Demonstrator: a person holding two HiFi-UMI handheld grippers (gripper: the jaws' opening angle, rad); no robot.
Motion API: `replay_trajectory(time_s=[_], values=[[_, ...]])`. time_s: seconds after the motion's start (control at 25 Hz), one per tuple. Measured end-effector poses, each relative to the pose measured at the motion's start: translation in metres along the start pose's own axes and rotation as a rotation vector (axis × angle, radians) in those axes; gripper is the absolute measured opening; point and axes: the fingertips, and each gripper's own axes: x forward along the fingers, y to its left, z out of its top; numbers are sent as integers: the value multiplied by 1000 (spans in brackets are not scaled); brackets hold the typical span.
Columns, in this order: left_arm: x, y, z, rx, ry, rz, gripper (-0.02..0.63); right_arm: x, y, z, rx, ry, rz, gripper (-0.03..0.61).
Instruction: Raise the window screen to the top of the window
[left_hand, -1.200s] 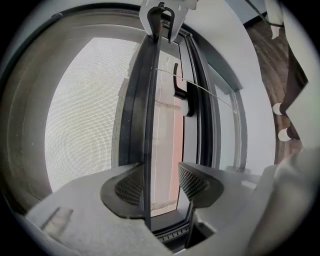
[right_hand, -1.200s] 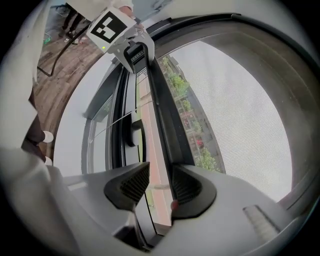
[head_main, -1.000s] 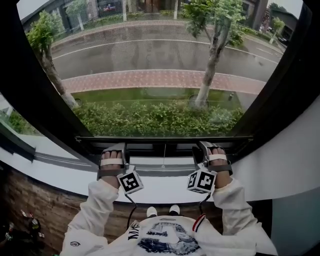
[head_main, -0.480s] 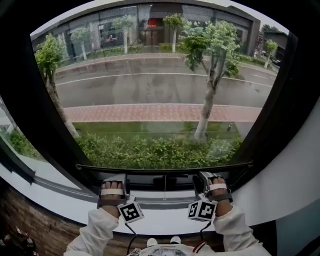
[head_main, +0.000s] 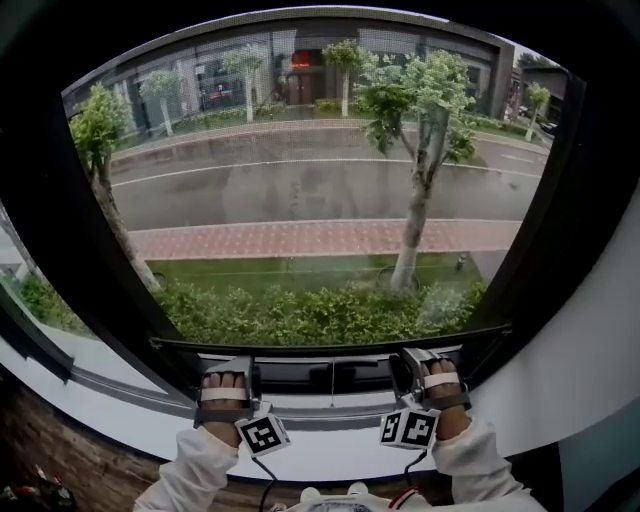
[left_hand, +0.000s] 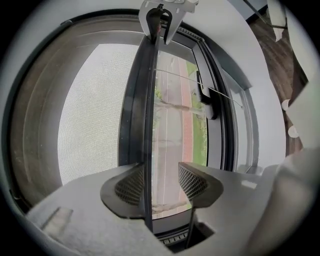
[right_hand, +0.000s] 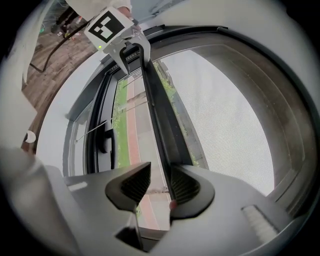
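Observation:
The window screen's grey mesh (head_main: 300, 180) covers the pane, and its dark bottom bar (head_main: 330, 346) sits low, just above the sill. My left gripper (head_main: 230, 364) and right gripper (head_main: 421, 358) sit under the bar, one on each side of a thin pull cord (head_main: 332, 372). In the left gripper view the bar (left_hand: 142, 100) runs between the open jaws of the left gripper (left_hand: 161, 184), against one pad only. In the right gripper view the bar (right_hand: 160, 115) lies against one pad of the right gripper (right_hand: 154, 185), with a gap to the other.
A white sill (head_main: 330, 440) runs below the hands, above a brick wall (head_main: 40, 440). Dark window frame posts (head_main: 95, 300) stand on both sides. A black window handle (left_hand: 210, 102) sits on the inner frame. Street, trees and hedge lie outside.
Both grippers have risen with the screen's bottom bar, still on either side of the cord. The head view has tilted up, showing more of the buildings across the street.

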Motion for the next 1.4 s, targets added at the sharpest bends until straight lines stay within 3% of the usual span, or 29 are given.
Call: replay_trajectory(time_s=[0.4,0.56,0.68,1.16,1.4], values=[[-9,32,2,-20,-19,74,204,-8,-32,7,8,-20,-83,126],[-11,30,6,-57,-37,44,204,-9,-33,8,14,-23,-102,124],[-15,44,3,-34,-35,100,204,-13,-44,11,14,-25,-128,127],[-23,80,1,-36,-46,161,204,-20,-79,19,22,-38,-208,127],[-35,123,5,-56,-72,192,204,-30,-122,28,23,-47,-249,127]])
